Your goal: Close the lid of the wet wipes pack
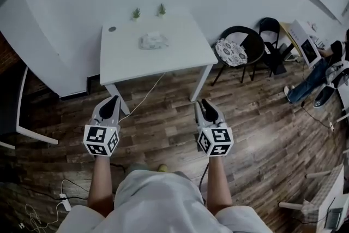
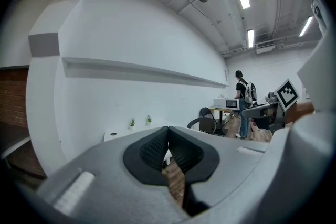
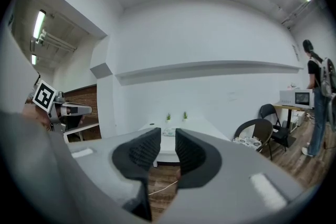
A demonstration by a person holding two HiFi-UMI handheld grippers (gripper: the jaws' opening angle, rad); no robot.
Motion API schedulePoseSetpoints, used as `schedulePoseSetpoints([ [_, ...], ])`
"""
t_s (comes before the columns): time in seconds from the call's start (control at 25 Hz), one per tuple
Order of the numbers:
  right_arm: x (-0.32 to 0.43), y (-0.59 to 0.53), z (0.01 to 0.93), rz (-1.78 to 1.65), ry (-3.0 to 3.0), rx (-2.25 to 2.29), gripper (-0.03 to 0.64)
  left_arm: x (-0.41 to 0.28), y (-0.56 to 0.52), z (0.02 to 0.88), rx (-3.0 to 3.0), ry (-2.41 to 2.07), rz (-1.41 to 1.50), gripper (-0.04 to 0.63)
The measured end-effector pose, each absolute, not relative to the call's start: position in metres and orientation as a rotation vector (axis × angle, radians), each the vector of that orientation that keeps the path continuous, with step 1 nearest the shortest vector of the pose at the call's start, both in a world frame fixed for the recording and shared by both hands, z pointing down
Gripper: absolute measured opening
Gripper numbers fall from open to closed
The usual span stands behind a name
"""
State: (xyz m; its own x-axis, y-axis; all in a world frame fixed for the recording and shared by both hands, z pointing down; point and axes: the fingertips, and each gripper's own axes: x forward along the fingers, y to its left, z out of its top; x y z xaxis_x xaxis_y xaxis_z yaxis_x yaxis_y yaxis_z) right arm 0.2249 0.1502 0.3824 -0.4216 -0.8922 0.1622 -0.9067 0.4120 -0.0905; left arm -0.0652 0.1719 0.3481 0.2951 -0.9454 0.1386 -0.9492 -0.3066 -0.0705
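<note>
1. Head view: the wet wipes pack point(image 1: 153, 41) lies on the white desk point(image 1: 125, 63), towards its far half, just in front of two small plants point(image 1: 136, 12) at the back edge. My left tongs point(image 1: 111, 100) and right tongs point(image 1: 205, 102) are held side by side over the wooden floor point(image 1: 163, 117), short of the desk's near edge and well apart from the pack. The pack sits ahead, roughly midway between the two. A chair point(image 1: 240, 49) stands right of the desk.
2. Left gripper view: the left tongs point(image 2: 168, 129) are closed, with the pad tips meeting and nothing between them. The desk's left part point(image 2: 118, 135) and the plants show beyond. I cannot make out the pack here.
3. Right gripper view: the right tongs point(image 3: 168, 130) stand apart and grip nothing. Through the gap I see the pack far off on the desk top, below the plants, untouched. Whether its lid is up or down I cannot tell.
</note>
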Motion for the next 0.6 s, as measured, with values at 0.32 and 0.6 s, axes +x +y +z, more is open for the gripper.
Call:
schedulePoseSetpoints([
  [0.32, 0.226, 0.082, 0.398, 0.248, -2.564, 1.647, 0.092, -0.066, 0.103, 0.356, 2.531, -1.844, 0.265, 0.008],
  [0.6, 0.209, 0.0, 0.402, 0.238, -2.546, 1.644, 0.092, -0.08, 0.015, 0.367, 2.528, -1.813, 0.253, 0.008],
])
